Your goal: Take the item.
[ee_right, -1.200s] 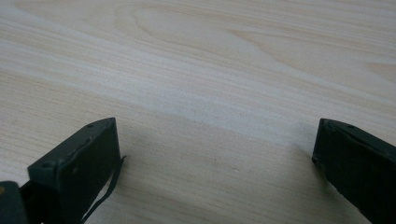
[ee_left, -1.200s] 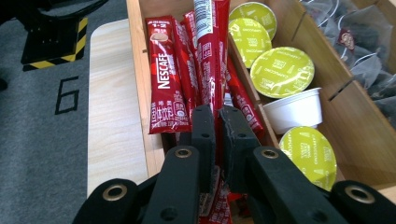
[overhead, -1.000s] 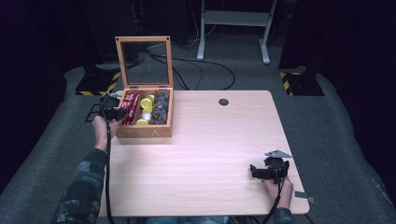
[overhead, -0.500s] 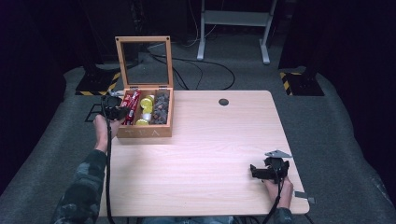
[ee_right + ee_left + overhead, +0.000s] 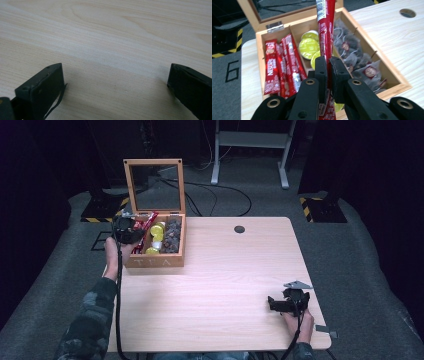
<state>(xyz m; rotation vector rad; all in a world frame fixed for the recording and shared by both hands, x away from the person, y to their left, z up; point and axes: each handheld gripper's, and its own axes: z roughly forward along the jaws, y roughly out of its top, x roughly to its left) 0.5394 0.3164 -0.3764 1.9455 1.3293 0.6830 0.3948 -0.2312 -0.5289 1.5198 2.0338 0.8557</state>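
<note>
the high view is dim overall: the floor and the room behind are nearly black, while the table is evenly lit from above and reads pale. shadows there are soft and short. the picture is slightly soft and grainy, with fine detail lost in the tea box. the left gripper view is brighter and sharp on the red sachet; the near jaws are a little blurred. the right gripper view is well lit, its wood grain soft, with diffuse shadows beside both jaws.

The upright lid blocks the tea box behind; bare table lies open rightward.
</note>
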